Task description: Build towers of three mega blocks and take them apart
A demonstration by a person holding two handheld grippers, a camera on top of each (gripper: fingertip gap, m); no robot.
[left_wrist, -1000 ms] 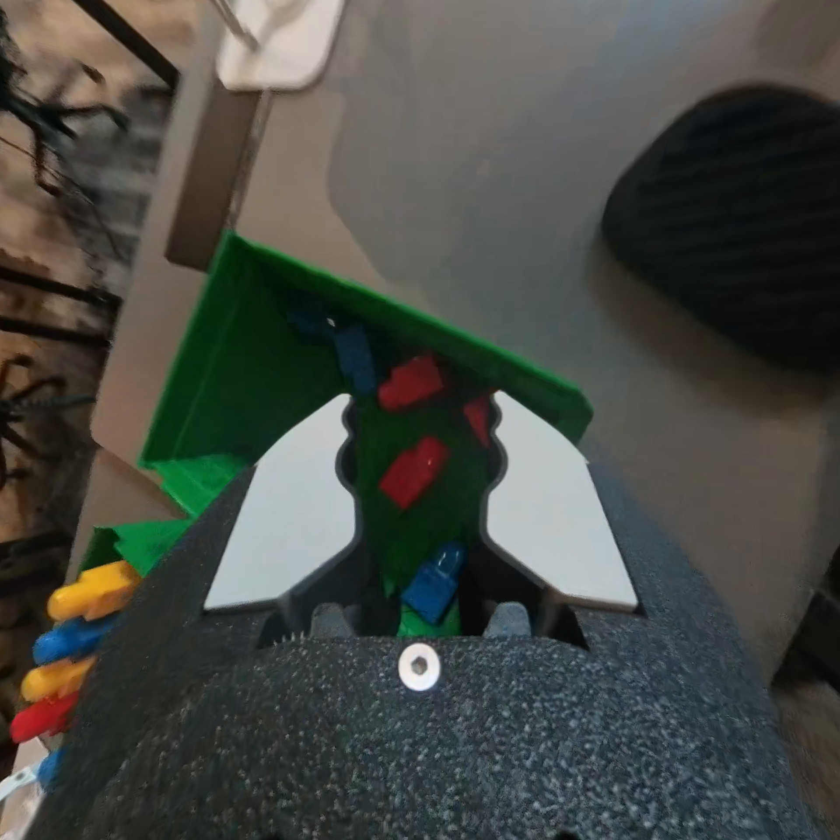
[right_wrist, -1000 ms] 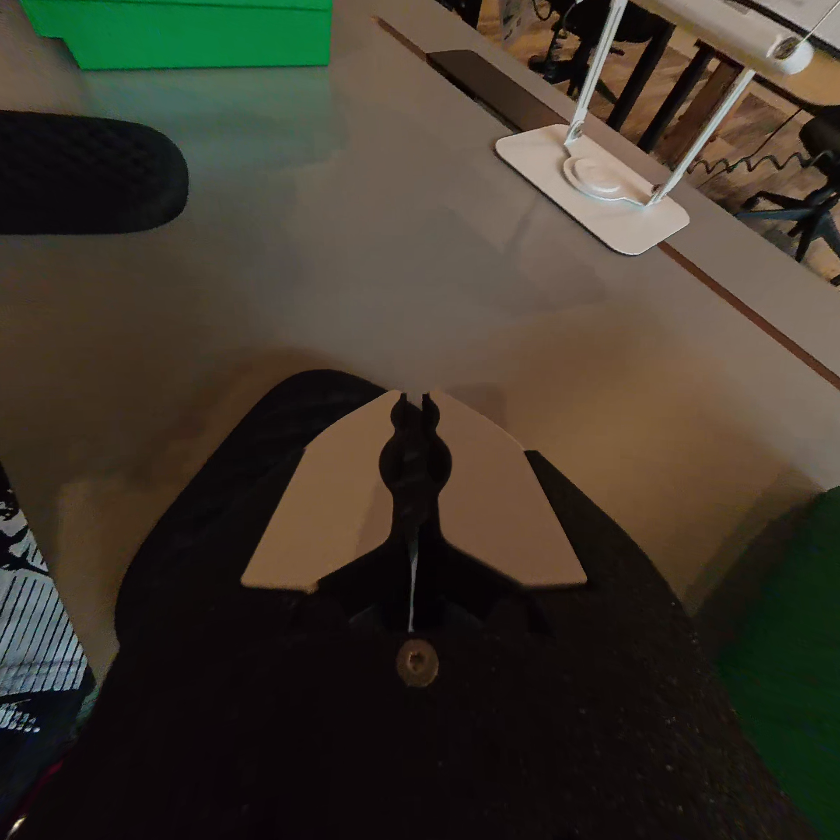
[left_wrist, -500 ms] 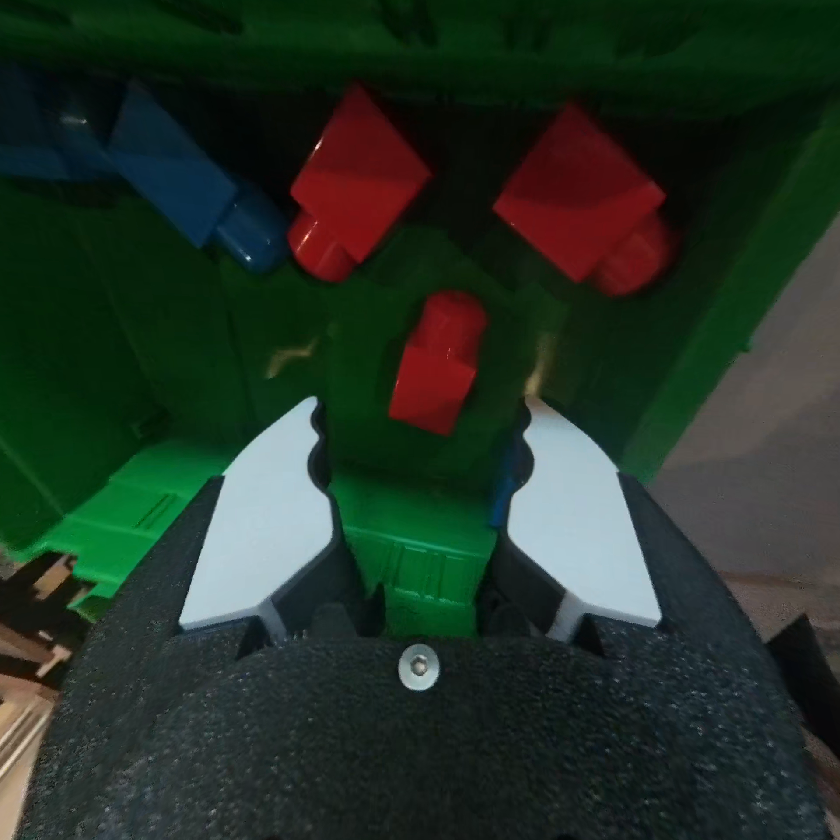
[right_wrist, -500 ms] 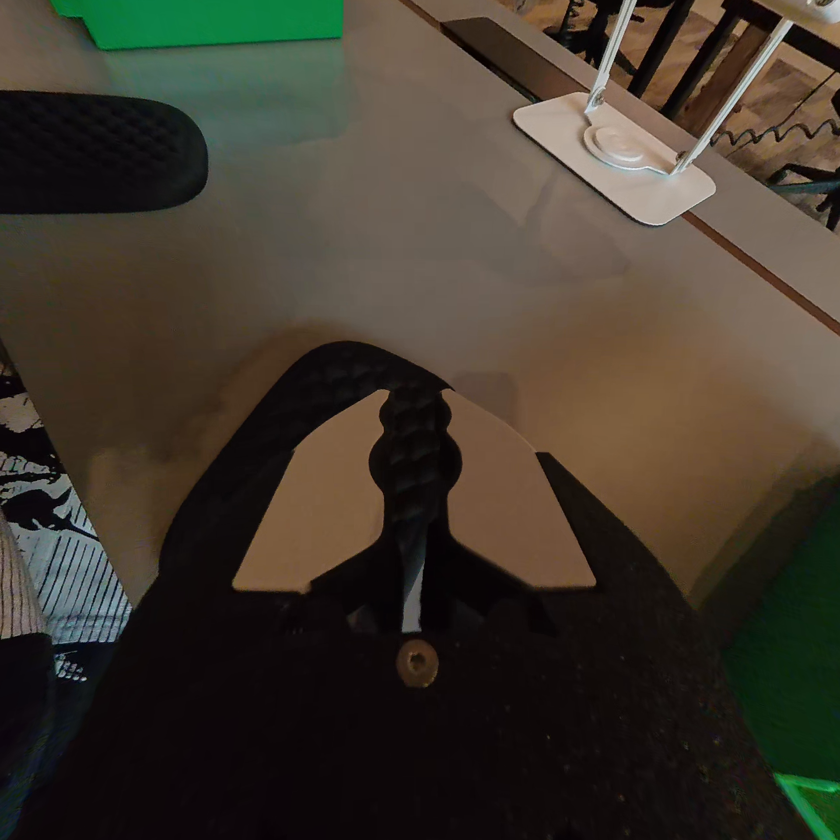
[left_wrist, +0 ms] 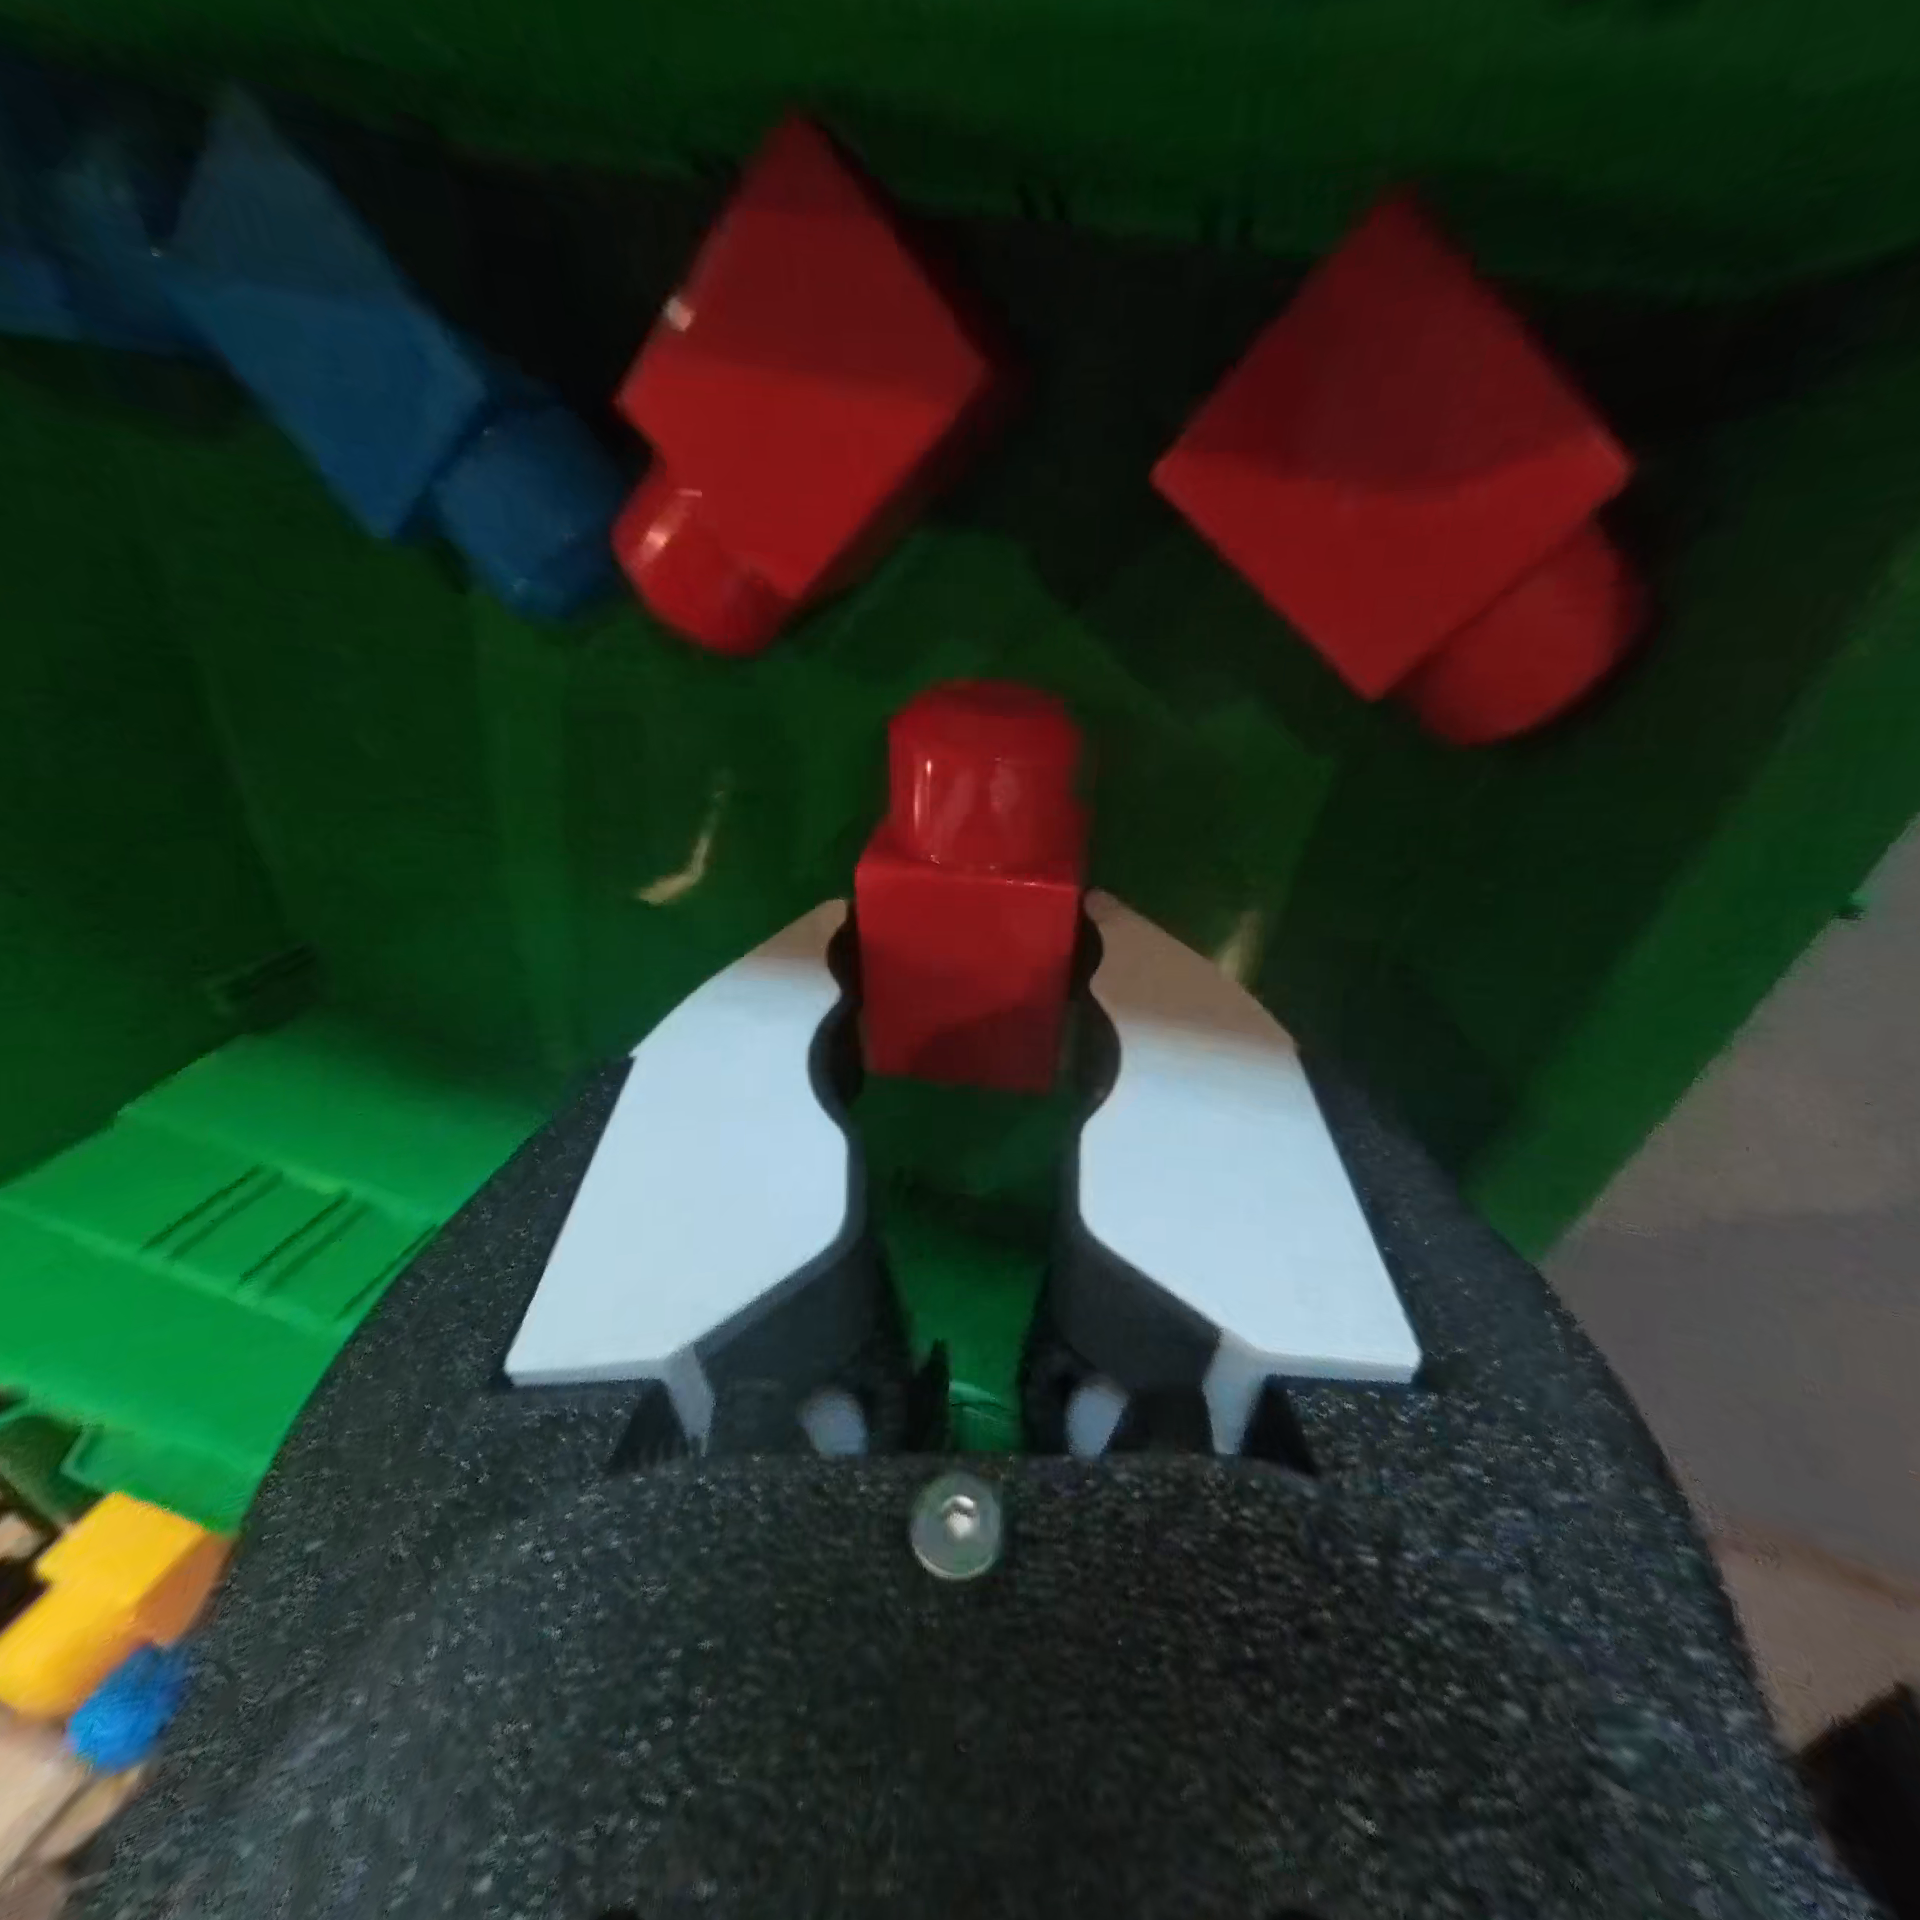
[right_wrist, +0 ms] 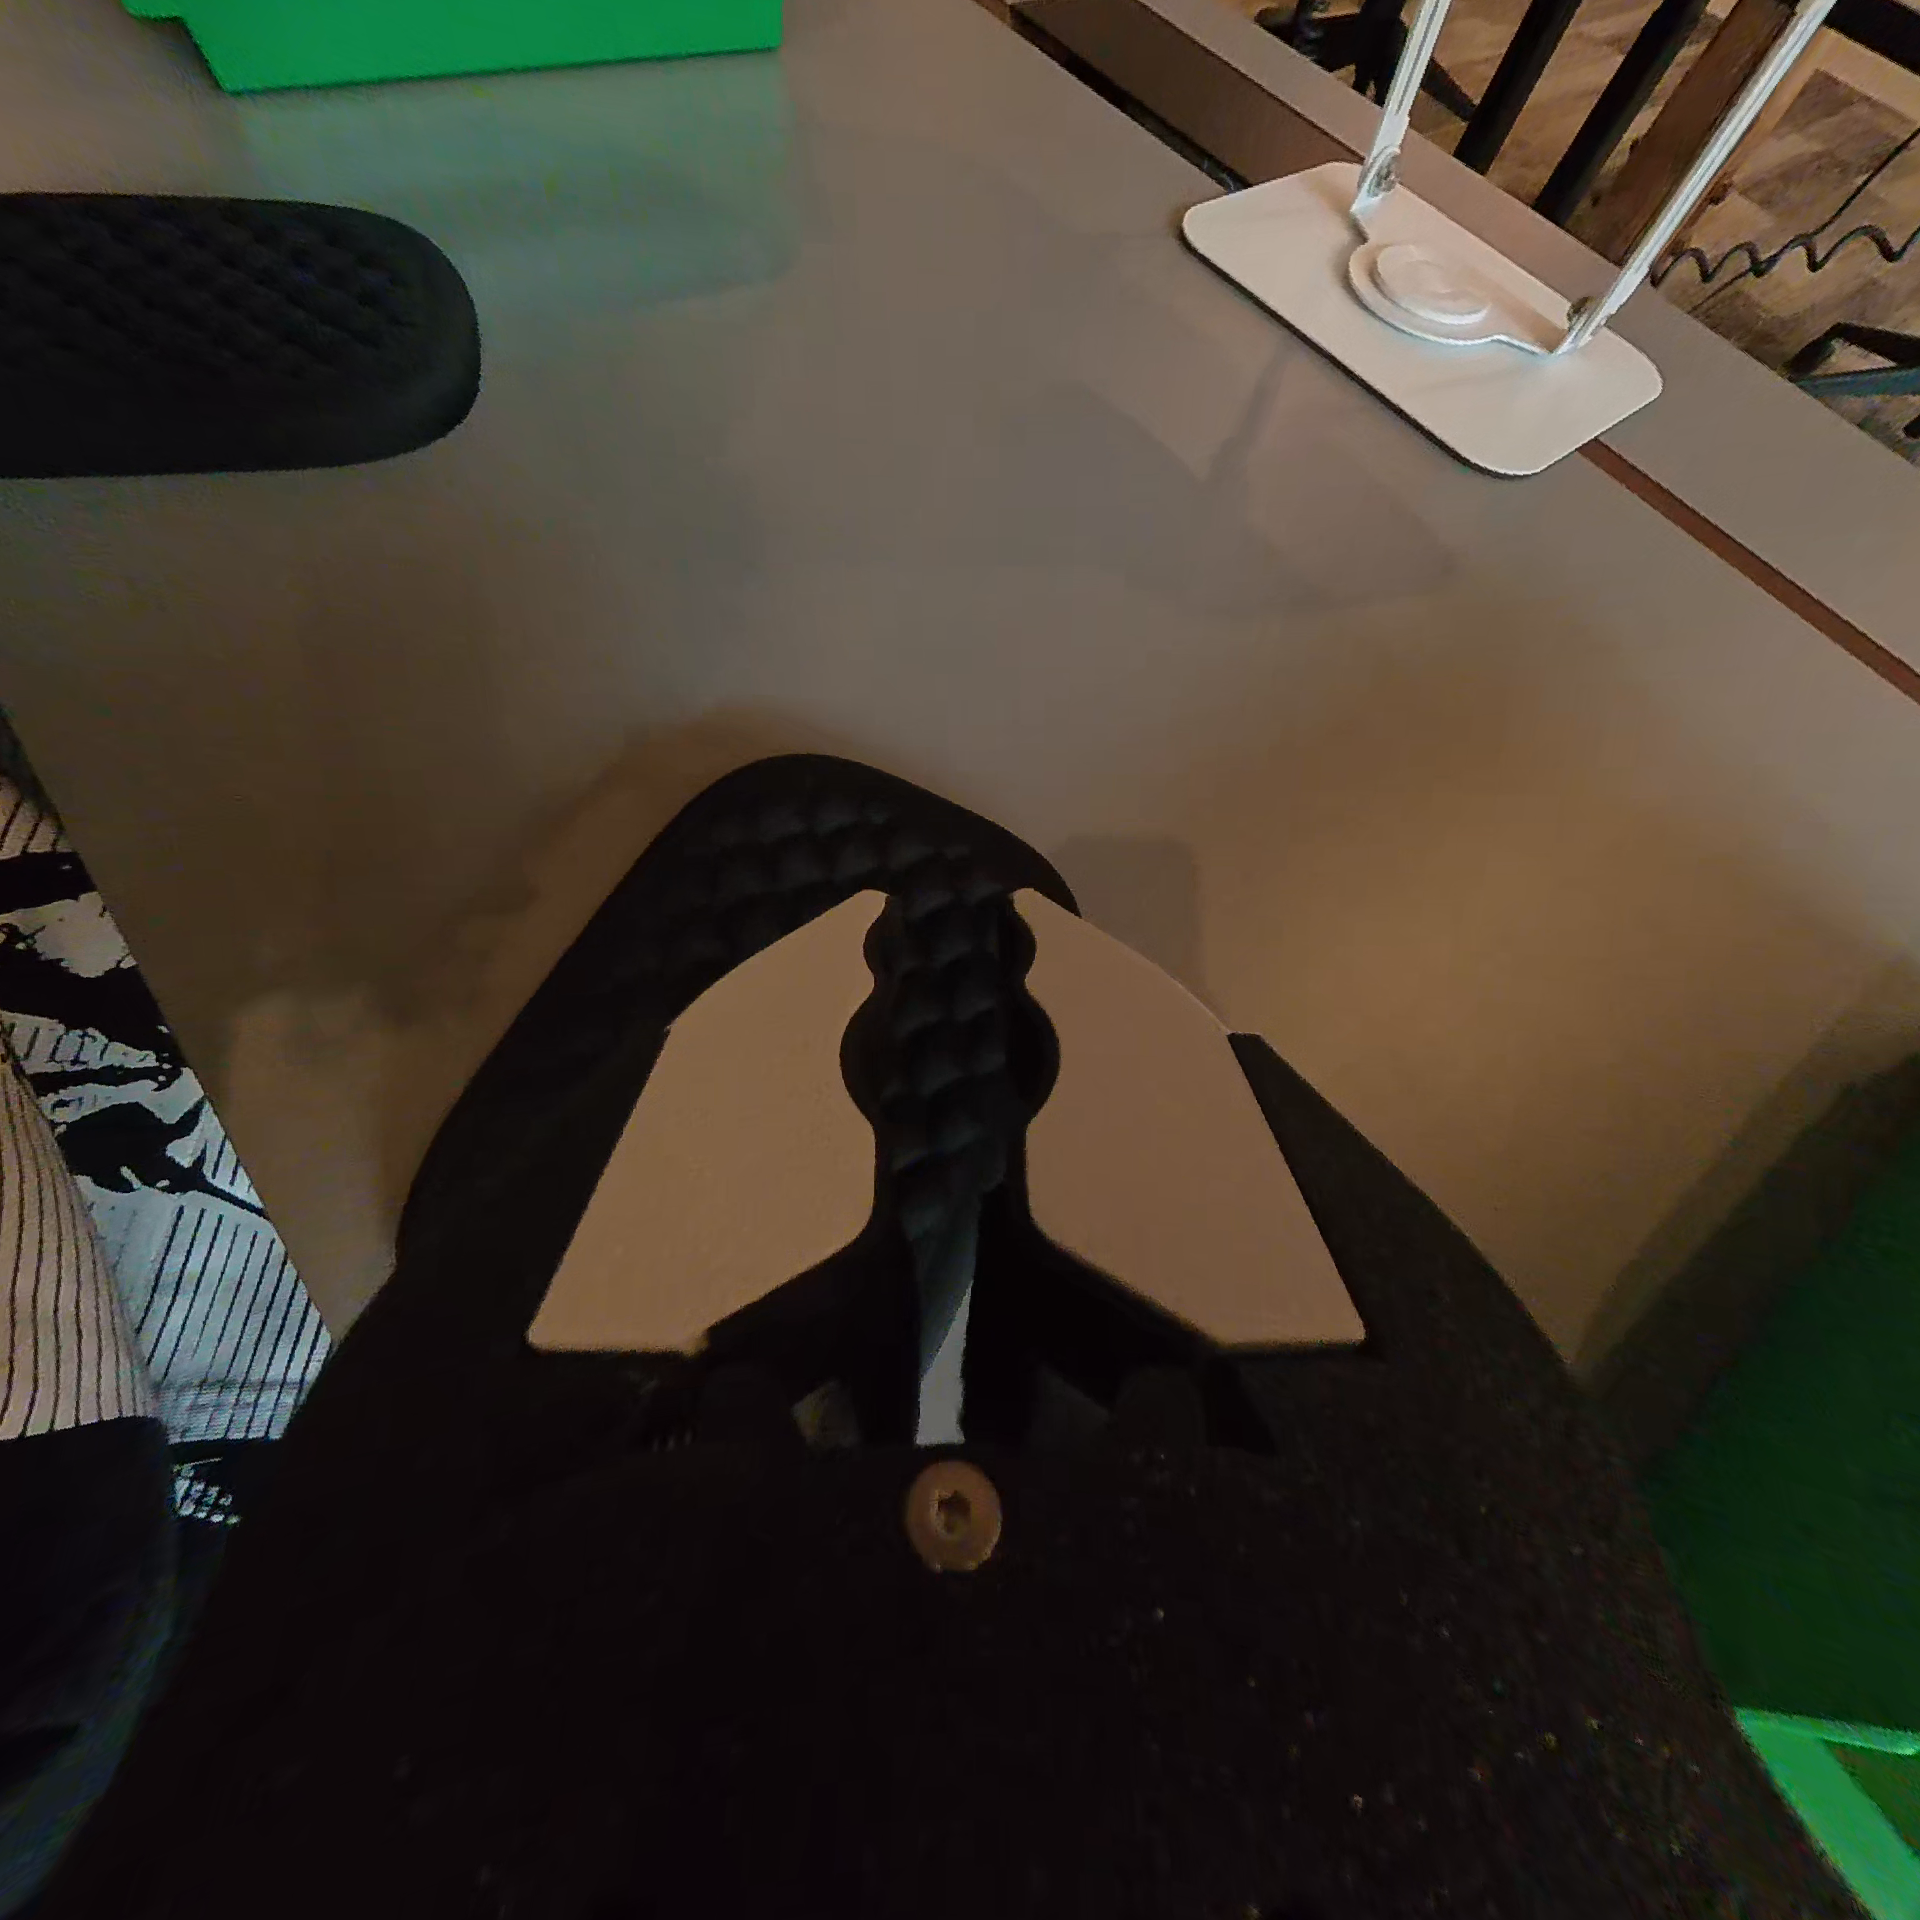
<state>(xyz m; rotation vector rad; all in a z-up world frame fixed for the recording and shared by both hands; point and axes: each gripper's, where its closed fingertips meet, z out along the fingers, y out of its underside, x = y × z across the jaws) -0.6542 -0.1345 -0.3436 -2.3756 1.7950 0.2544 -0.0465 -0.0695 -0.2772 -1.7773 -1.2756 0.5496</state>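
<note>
In the left wrist view my left gripper [left_wrist: 961, 925] reaches into a green bin [left_wrist: 260, 727] and is shut on a red mega block [left_wrist: 966, 966], stud pointing away; both pads press its sides. Two more red blocks [left_wrist: 800, 384] [left_wrist: 1392, 447] and a blue block [left_wrist: 343, 343] lie farther in the bin. In the right wrist view my right gripper [right_wrist: 948, 899] is slightly open and empty, held over a black textured pad [right_wrist: 831, 831] on the grey table [right_wrist: 1039, 520].
A stack of yellow and blue blocks [left_wrist: 94, 1600] shows at the lower left outside the bin. A second black pad [right_wrist: 208, 332], a green box [right_wrist: 468, 42] and a white lamp base [right_wrist: 1423, 312] sit on the table. A green bin edge [right_wrist: 1808, 1455] is at the right. My hands' fingertips stand some 60 cm from each other.
My left gripper moved into the bin, opened wide, then closed on the red block. My right gripper opened slightly from shut and moved little.
</note>
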